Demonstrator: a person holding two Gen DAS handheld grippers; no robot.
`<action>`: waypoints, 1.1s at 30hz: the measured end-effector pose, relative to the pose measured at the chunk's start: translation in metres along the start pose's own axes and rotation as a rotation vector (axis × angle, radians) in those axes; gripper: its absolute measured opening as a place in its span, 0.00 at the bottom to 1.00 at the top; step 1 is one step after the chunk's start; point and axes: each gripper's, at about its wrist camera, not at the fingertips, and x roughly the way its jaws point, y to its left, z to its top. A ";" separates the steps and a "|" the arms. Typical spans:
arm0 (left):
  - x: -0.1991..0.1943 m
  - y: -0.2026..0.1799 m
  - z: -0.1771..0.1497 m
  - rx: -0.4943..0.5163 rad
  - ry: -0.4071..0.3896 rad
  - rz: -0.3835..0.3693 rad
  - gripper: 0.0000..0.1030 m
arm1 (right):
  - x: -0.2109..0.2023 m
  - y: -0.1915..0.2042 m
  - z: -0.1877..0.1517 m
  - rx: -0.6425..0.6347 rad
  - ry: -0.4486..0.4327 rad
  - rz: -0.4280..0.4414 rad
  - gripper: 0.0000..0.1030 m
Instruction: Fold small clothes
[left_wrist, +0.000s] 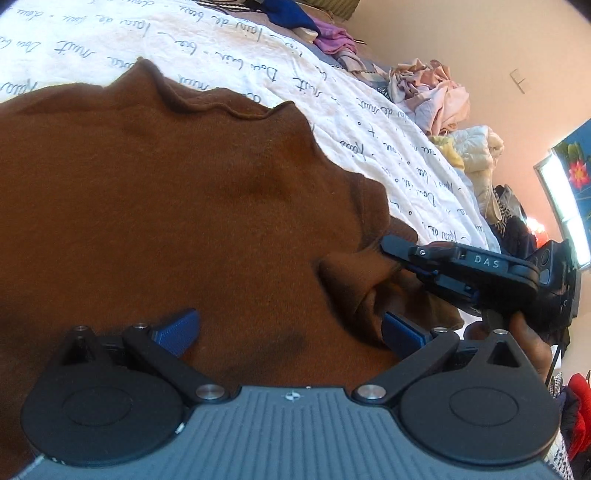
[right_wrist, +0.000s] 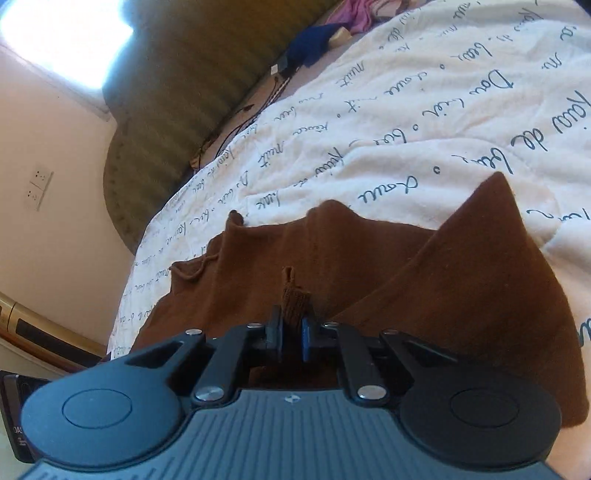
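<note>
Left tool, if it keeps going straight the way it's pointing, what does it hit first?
Most likely the brown garment. The left tool is open with the cloth filling the space between and ahead of its fingers, seemingly very close, though depth is hard to judge here.

Peach walls (right_wrist: 55, 229) and a bright window (right_wrist: 62, 40) surround a bed under a white script-printed quilt (left_wrist: 229, 70)

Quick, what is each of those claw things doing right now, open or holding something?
Left gripper: open, jaws spread over the brown garment, gripping nothing.
Right gripper: shut on a pinched fold of the brown garment.
</note>
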 end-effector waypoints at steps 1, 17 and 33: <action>-0.003 0.001 -0.001 -0.002 -0.004 0.006 1.00 | -0.004 0.011 -0.001 -0.033 -0.011 0.002 0.08; -0.060 0.083 0.013 -0.292 0.021 -0.106 1.00 | 0.021 0.143 -0.150 -0.523 0.106 -0.049 0.38; -0.024 0.082 -0.036 -0.615 0.194 -0.267 0.55 | -0.089 0.076 -0.120 -0.503 -0.105 -0.066 0.72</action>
